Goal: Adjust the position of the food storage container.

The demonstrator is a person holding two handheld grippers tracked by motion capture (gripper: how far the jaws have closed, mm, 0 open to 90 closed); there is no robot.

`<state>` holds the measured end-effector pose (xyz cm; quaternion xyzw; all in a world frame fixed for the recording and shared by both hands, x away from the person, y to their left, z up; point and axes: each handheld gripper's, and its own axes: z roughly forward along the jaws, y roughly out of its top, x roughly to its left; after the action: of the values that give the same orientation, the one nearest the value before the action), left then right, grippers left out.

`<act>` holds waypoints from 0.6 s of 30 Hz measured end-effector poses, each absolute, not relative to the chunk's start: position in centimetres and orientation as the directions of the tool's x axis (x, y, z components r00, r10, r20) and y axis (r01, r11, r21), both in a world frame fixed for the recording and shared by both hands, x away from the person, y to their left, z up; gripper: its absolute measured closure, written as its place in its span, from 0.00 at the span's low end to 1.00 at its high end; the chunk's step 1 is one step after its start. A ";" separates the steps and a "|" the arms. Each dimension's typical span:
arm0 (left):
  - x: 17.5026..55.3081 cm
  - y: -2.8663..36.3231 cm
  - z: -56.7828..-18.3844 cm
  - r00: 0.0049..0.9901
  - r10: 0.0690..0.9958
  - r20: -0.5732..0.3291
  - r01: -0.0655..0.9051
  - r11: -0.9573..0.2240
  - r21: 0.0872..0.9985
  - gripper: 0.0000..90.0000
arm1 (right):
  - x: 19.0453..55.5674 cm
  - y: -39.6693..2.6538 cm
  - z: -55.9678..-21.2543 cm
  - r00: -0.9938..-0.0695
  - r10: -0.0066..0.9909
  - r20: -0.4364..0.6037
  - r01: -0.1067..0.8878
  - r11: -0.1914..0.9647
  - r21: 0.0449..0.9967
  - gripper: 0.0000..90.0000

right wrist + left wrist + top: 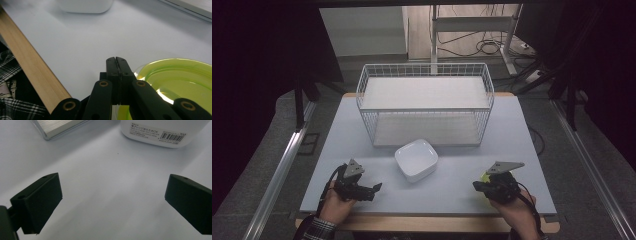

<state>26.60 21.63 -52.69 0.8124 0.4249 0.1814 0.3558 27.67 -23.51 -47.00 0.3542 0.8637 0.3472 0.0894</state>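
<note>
Green plate (180,80) rim pinched by right gripper (116,60); left gripper (112,195) spread over bare tabletop (107,170).

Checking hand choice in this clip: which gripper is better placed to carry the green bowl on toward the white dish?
Right, probably. The right gripper is already shut on the rim of the green bowl. The left gripper sits with jaws open and nothing between them, on the far side of the white dish.

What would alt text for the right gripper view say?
Two black jaws of the right gripper are pressed shut on the rim of a clear green plate, over a pale table. A white bowl sits beyond, a wooden table edge at left.
</note>
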 end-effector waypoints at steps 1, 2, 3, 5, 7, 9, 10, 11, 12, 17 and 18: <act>26.6 21.6 -52.7 0.574 0.819 -0.008 0.562 -0.387 0.732 0.01 | 27.8 -23.8 -47.0 -0.726 0.682 0.091 0.554 0.502 0.664 1.00; 26.6 21.6 -52.8 0.577 0.816 -0.008 0.562 -0.390 0.729 0.01 | 27.9 -24.1 -46.9 -0.723 0.685 0.089 0.555 0.498 0.666 1.00; 26.6 21.5 -52.8 0.580 0.815 -0.007 0.561 -0.393 0.728 0.02 | 28.0 -24.4 -46.9 -0.718 0.690 0.091 0.557 0.491 0.670 1.00; 26.6 21.4 -52.9 0.582 0.813 -0.006 0.562 -0.397 0.726 0.02 | 28.2 -25.0 -46.8 -0.705 0.703 0.093 0.566 0.479 0.671 1.00; 26.6 21.3 -52.9 0.586 0.810 -0.005 0.561 -0.401 0.724 0.02 | 28.3 -25.5 -46.8 -0.695 0.713 0.095 0.572 0.468 0.674 1.00; 26.6 21.2 -52.9 0.587 0.809 -0.005 0.561 -0.403 0.723 0.02 | 28.4 -26.0 -46.8 -0.684 0.723 0.098 0.579 0.456 0.676 1.00; 26.6 21.2 -53.0 0.587 0.809 -0.005 0.562 -0.403 0.723 0.02 | 28.5 -26.4 -46.8 -0.676 0.730 0.100 0.585 0.449 0.675 1.00; 26.6 21.2 -53.0 0.587 0.810 -0.006 0.561 -0.402 0.724 0.02 | 28.6 -26.6 -46.8 -0.671 0.735 0.100 0.589 0.445 0.674 1.00; 26.6 21.3 -52.9 0.587 0.810 -0.007 0.560 -0.399 0.726 0.02 | 28.6 -26.8 -46.8 -0.665 0.740 0.102 0.592 0.439 0.676 1.00; 26.6 21.4 -53.0 0.581 0.814 0.009 0.557 -0.406 0.725 0.05 | 28.8 -28.0 -46.7 -0.634 0.766 0.101 0.609 0.415 0.677 1.00; 26.6 21.4 -53.0 0.581 0.814 0.011 0.558 -0.407 0.723 0.05 | 28.8 -28.3 -46.7 -0.631 0.769 0.099 0.609 0.412 0.678 1.00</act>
<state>26.61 21.40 -53.05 0.8184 0.4190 0.1843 0.3475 28.78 -28.32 -46.67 0.4139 0.8322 0.3505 0.1147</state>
